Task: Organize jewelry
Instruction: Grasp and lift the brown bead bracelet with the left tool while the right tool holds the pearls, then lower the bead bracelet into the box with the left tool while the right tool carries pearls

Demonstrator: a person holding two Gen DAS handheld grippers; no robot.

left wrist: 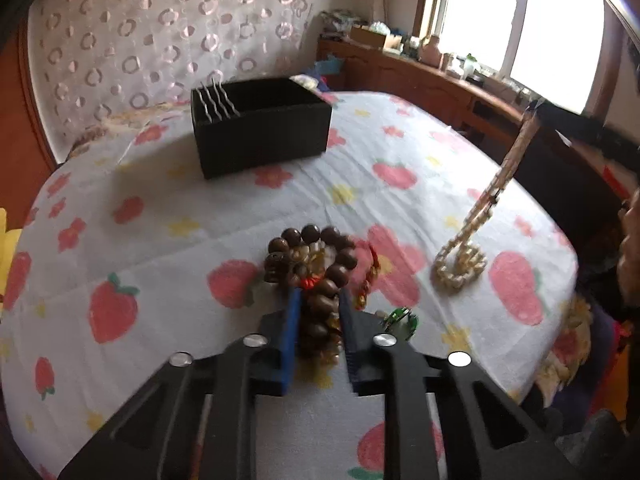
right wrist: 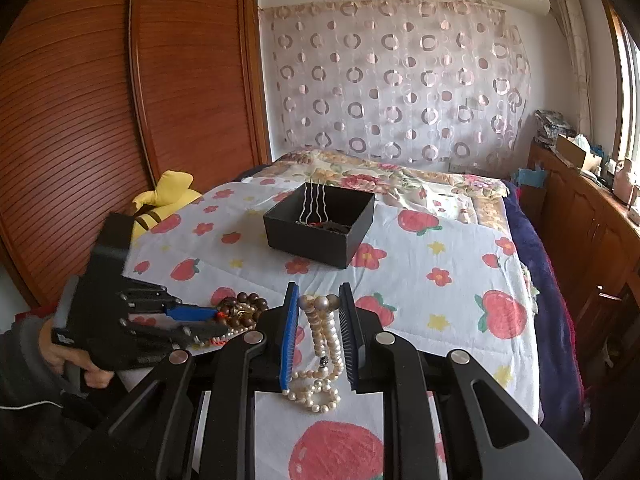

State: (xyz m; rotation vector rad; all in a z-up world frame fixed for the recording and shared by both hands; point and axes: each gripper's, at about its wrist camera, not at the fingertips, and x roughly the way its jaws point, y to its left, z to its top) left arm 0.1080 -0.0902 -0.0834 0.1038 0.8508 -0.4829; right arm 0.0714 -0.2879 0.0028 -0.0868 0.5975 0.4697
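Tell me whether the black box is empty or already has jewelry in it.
Not empty. The black box is open-topped; wavy silver hairpins lean against its inner wall, with dark pieces and something red on its floor.

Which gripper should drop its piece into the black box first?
Right, probably. The right gripper has the pearl necklace lifted, tail trailing on the sheet, facing the black box. The left gripper grips brown beads still low.
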